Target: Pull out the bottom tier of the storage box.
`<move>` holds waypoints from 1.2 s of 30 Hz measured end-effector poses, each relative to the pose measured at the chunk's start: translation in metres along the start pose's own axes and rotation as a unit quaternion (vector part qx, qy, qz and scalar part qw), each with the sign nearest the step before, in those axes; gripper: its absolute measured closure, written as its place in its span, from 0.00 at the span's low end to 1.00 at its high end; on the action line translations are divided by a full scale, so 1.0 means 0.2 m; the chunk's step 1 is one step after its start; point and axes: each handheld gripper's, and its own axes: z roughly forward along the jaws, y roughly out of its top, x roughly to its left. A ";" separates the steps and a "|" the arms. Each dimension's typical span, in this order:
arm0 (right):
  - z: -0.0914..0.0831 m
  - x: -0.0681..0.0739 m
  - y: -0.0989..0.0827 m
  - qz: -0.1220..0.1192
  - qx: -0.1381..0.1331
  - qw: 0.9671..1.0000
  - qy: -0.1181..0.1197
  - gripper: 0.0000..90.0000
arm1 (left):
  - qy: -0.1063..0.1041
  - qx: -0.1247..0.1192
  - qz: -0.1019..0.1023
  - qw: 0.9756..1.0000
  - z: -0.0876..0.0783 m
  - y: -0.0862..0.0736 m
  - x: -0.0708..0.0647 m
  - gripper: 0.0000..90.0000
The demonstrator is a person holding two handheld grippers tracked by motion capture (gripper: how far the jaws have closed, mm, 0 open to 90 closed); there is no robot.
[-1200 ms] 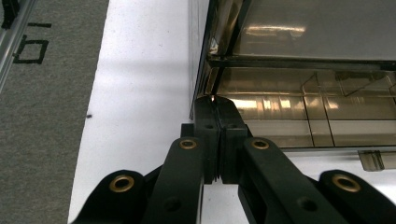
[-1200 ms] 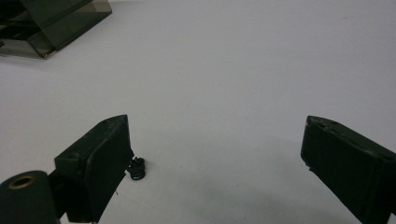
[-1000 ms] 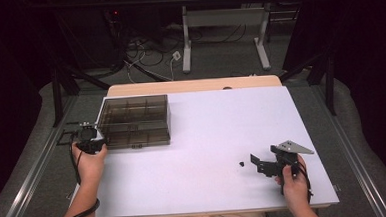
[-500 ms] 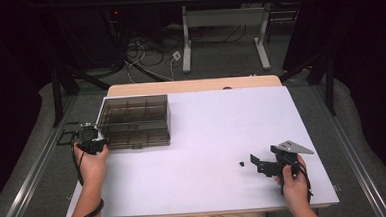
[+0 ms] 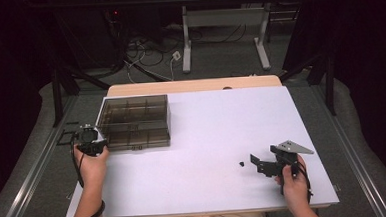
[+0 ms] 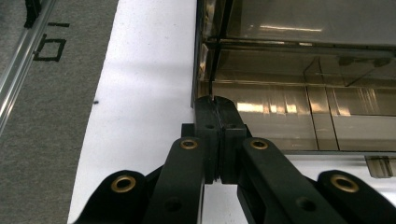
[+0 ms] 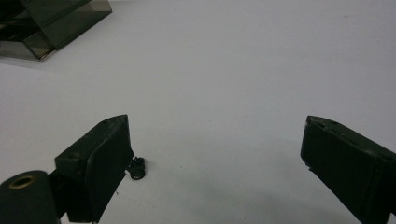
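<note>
Nothing moved vs the earlier pics: both hands, the box & the tiny part sit in the same spots. The left gripper (image 5: 89,138) is at the table's left side, right by the near left corner of the smoky see-thru compartment box (image 5: 134,122). In the left gripper view its jaws are pressed tight together w/ nothing between them, tips touching or just shy of the box's corner edge (image 6: 201,70); can't tell which. The box lies flat w/ its lid down, near the table's far left corner, w/ a thin strip of white table (image 6: 140,93) left beside it before the edge drops to the grey floor. The right gripper (image 5: 259,163) is low at the near right, held by the right hand (image 5: 294,182), jaws spread wide, pinching nothing. The small black part (image 7: 137,169) lies on the table just beside the tip of the jaw on the left in the right gripper view, maybe touching it; in the high view it's the dot (image 5: 241,163) just left of the gripper. Between the two grippers the white top is wide & bare, lots of room to move across the middle & far right; the right hand is close to the near edge
</note>
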 end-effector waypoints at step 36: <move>-0.02 0.00 0.01 0.001 0.000 1.000 0.001 0.09 | -0.016 0.008 -0.007 1.000 -0.07 -0.06 0.01 1.00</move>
